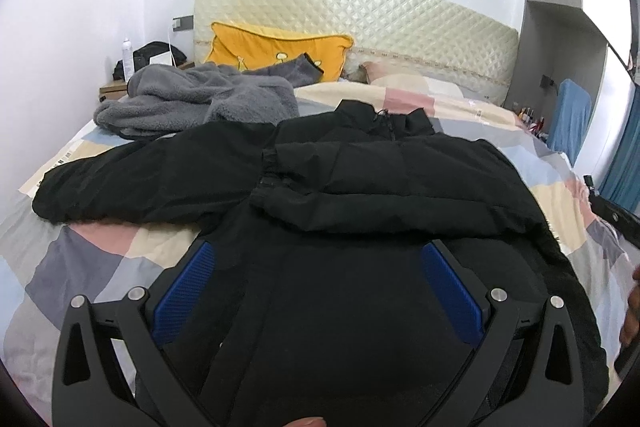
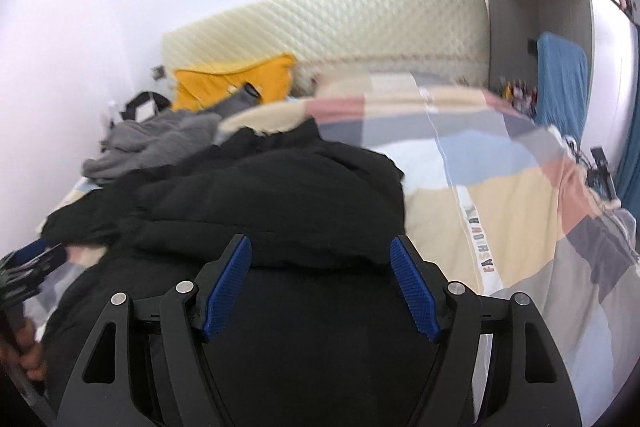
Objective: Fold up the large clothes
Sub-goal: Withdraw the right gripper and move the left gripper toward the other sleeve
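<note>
A black puffer jacket [image 1: 360, 187] lies on the patchwork bedspread [image 1: 100, 255], collar toward the headboard. One sleeve is folded across its chest, the other stretches out to the left. My left gripper [image 1: 316, 259] is open and empty, its blue pads above the jacket's lower body. In the right wrist view the jacket [image 2: 280, 199] lies bunched and blurred. My right gripper [image 2: 320, 259] is open and empty over the jacket's near part. The left gripper [image 2: 28, 267] shows at the left edge of the right wrist view.
A grey fleece garment [image 1: 192, 99] and a yellow pillow [image 1: 276, 47] lie near the quilted headboard [image 1: 360, 11]. A nightstand [image 1: 116, 87] with a bottle stands at the left. A blue chair [image 1: 568, 111] and curtain stand at the right. A dark object [image 1: 612, 211] lies at the bed's right edge.
</note>
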The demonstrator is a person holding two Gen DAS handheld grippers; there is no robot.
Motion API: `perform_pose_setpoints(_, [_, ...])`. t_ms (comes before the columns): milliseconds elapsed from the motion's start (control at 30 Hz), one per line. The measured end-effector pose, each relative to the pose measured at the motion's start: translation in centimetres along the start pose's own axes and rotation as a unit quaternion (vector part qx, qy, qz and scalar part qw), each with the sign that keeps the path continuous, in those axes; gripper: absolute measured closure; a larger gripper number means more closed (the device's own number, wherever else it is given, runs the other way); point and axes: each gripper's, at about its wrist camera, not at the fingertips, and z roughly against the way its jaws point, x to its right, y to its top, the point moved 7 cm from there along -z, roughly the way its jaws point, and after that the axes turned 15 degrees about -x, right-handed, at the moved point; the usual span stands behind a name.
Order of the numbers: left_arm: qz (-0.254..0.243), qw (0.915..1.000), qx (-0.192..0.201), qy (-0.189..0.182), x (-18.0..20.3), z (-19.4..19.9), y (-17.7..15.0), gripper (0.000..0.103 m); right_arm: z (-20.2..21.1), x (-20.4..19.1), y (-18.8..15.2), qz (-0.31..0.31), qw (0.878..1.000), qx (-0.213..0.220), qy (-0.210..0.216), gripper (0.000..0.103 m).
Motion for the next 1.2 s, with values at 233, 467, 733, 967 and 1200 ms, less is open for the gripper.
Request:
perform_pose_setpoints(233, [-0.01, 0.9999, 0.01, -0.006, 0.9, 1.2, -0.2, 0.0, 5.2, -3.4, -2.7, 0.04, 0.999, 0.033, 0.01, 0.032])
perform_pose_setpoints(467, [-0.027, 0.9994, 0.012, -0.017, 1.6, 2.1, -1.1, 0.0, 9.1, -2.6, -6.3, -0.01, 0.999, 0.043, 0.017, 0.032])
perform_pose_setpoints(733, [-0.041, 0.9991, 0.009, -0.013, 2.0, 2.3, -1.3, 0.0, 10.7, -3.3, -8.2, 0.0, 0.998, 0.062, -0.004, 0.027])
perform_pose_setpoints(967, [-0.059, 0.9983, -0.003, 0.006, 1.0, 3.4, 0.4, 0.0, 8.8, -2.7, -8.4, -0.002, 0.999, 0.035, -0.014, 0.024])
perform_pose_setpoints(1200, [-0.05, 0.9974, 0.021, 0.049, -4.8, 8.8, 5.5, 0.0, 9.2, -2.8, -8.3, 0.001, 0.999, 0.045, -0.012, 0.02])
